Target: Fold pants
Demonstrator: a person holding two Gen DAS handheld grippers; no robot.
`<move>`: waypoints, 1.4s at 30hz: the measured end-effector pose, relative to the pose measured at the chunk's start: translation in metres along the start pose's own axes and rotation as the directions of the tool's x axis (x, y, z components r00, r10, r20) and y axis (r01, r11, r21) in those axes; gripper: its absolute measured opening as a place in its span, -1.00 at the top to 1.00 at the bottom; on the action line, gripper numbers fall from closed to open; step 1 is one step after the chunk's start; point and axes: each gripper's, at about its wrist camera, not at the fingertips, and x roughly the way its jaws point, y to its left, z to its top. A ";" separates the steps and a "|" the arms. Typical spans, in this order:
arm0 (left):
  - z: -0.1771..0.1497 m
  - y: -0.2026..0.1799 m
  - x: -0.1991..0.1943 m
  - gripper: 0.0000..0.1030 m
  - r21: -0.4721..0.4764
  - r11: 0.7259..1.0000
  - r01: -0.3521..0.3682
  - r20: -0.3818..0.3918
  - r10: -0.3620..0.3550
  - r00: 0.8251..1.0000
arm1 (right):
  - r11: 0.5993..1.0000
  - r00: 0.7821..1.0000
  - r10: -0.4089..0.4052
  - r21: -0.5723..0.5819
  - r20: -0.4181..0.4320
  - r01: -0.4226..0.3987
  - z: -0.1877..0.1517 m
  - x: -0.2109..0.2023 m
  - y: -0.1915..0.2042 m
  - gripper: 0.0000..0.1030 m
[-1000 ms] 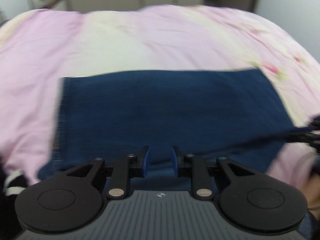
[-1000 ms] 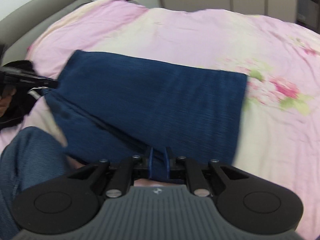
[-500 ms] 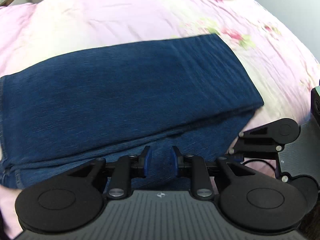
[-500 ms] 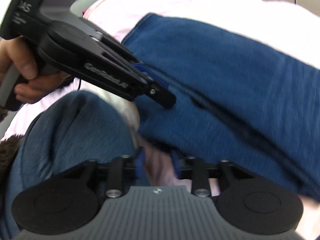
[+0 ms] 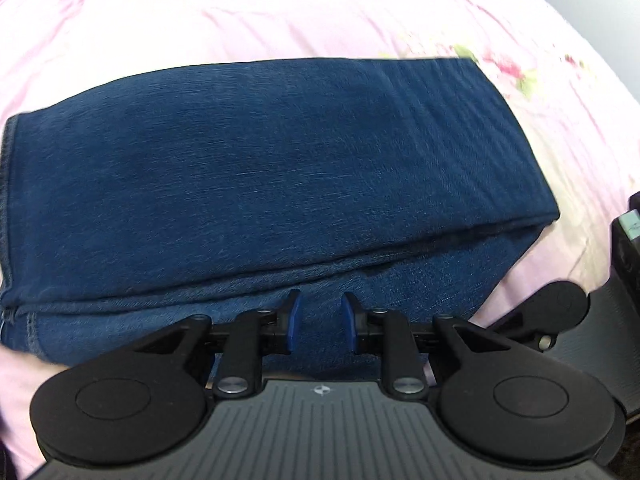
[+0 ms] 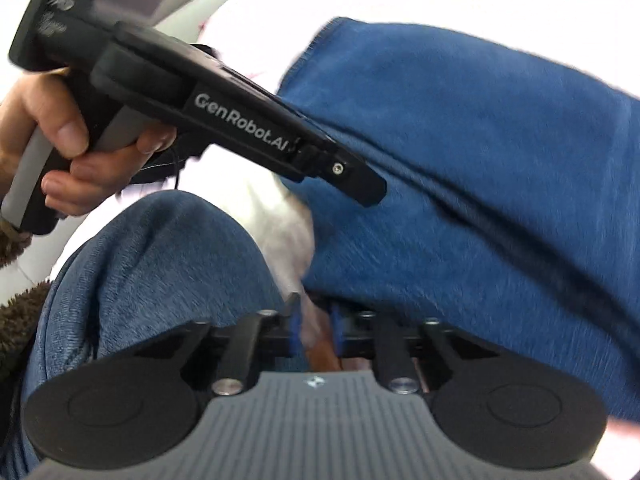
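Dark blue denim pants (image 5: pixel 280 168) lie folded in a flat stack on the pink bed; the upper layer sits on a lower one, with the hem at the left. My left gripper (image 5: pixel 319 322) hovers at the near edge of the stack, its jaws parted and holding nothing. The right gripper's black body shows at the right edge of the left wrist view (image 5: pixel 560 312). In the right wrist view the pants (image 6: pixel 480 168) fill the right side. My right gripper (image 6: pixel 314 326) is open and empty, off the cloth. The left gripper (image 6: pixel 360 184) reaches in over the pants from the left.
A pink floral bedspread (image 5: pixel 280 12) covers the bed all round the pants. In the right wrist view the person's hand (image 6: pixel 60 148) holds the left gripper's handle, and their knee in lighter blue jeans (image 6: pixel 152 264) sits low at the left.
The right gripper has let go of the pants and pulled back toward the person's knee. The folded stack has settled flat, and the left gripper has come closer to its near edge.
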 end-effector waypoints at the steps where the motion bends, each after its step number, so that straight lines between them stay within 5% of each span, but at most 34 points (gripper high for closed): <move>1: 0.001 -0.002 0.003 0.47 0.016 1.000 -0.007 -0.018 0.008 1.000 | 0.999 1.000 0.021 0.027 -0.011 -0.021 -0.002 0.003 -0.003 1.00; 6: -0.002 -0.023 0.017 0.87 0.149 0.989 -0.013 -0.153 0.036 0.987 | 0.996 1.000 -0.024 0.081 0.003 0.024 -0.009 -0.002 -0.011 1.00; 11: -0.010 -0.025 0.035 0.89 0.156 0.988 -0.023 -0.227 0.058 0.972 | 0.992 0.997 -0.069 0.108 0.030 0.065 -0.012 -0.026 -0.017 1.00; 18: -0.001 -0.040 0.059 0.96 0.235 0.970 -0.067 -0.340 0.146 0.929 | 0.973 0.978 -0.194 0.145 0.078 0.182 -0.015 -0.072 -0.022 1.00; 21: -0.001 -0.042 0.041 0.95 0.257 0.965 -0.049 -0.315 0.132 0.940 | 0.959 0.962 -0.251 0.163 0.105 0.232 -0.018 -0.103 -0.030 0.94; 23: 0.001 -0.038 0.021 0.75 0.245 0.970 -0.011 -0.287 0.083 0.954 | 0.947 0.947 -0.295 0.171 0.125 0.272 -0.022 -0.130 -0.033 0.72; 25: 0.006 -0.032 -0.001 0.65 0.250 0.968 0.009 -0.230 0.051 0.972 | 0.934 0.931 -0.334 0.186 0.147 0.306 -0.024 -0.153 -0.038 0.44; 29: 0.019 -0.016 -0.034 0.45 0.284 0.959 0.020 -0.084 0.004 0.996 | 0.908 0.911 -0.376 0.264 0.172 0.325 -0.027 -0.198 -0.060 0.29; 33: 0.039 -0.007 -0.034 0.43 0.297 0.953 -0.055 -0.009 0.060 0.998 | 0.866 0.896 -0.409 0.381 0.170 0.323 -0.026 -0.219 -0.093 0.23; 42: 0.054 0.001 0.008 0.43 0.444 0.896 -0.020 -0.079 0.061 0.995 | 0.772 0.919 -0.366 0.599 0.147 0.212 -0.019 -0.190 -0.165 0.22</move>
